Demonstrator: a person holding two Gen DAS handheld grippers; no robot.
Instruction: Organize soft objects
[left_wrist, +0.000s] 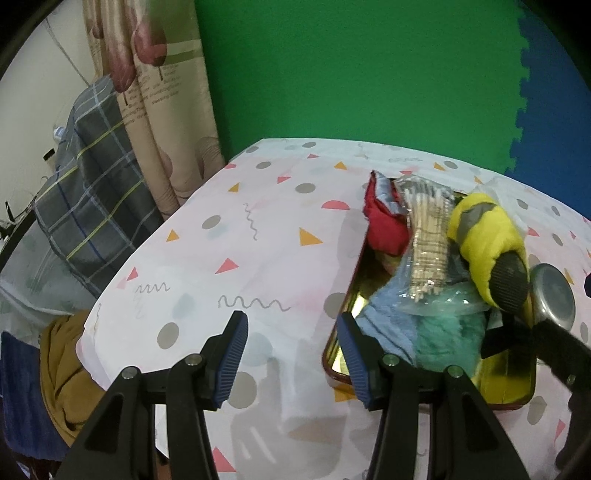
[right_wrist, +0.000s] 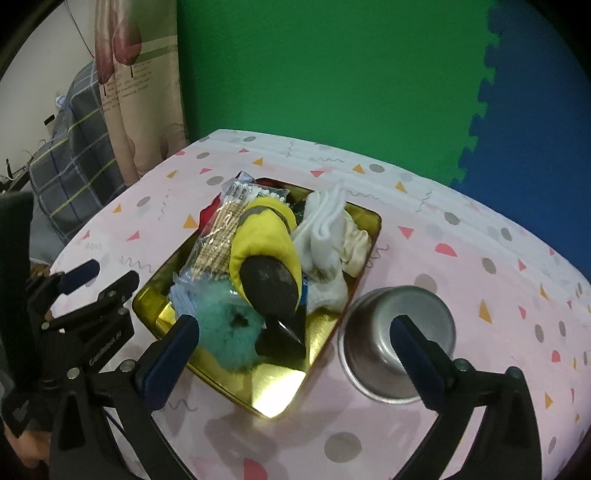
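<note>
A gold tin tray (right_wrist: 273, 387) on the patterned tablecloth (right_wrist: 461, 258) holds a yellow padded item with a black end (right_wrist: 262, 236), white socks (right_wrist: 325, 229), a teal fluffy piece (right_wrist: 225, 332), a clear packet of sticks (right_wrist: 218, 236), a red cloth (left_wrist: 384, 229) and a light blue cloth (left_wrist: 388, 321). My right gripper (right_wrist: 295, 332) stands wide open above the tray's near corner, holding nothing. One finger is in front of the teal piece, the other in front of an upturned steel cup (right_wrist: 373, 354). My left gripper (left_wrist: 291, 354) is open at the tray's left edge, over bare cloth.
The steel cup stands right beside the tray's right side. A patterned curtain (left_wrist: 166, 110) and a plaid bundle (left_wrist: 92, 192) lie beyond the table's left edge. Green (right_wrist: 314, 74) and blue (right_wrist: 535, 110) foam mats are behind. A brown cloth (left_wrist: 62, 369) hangs low at the left.
</note>
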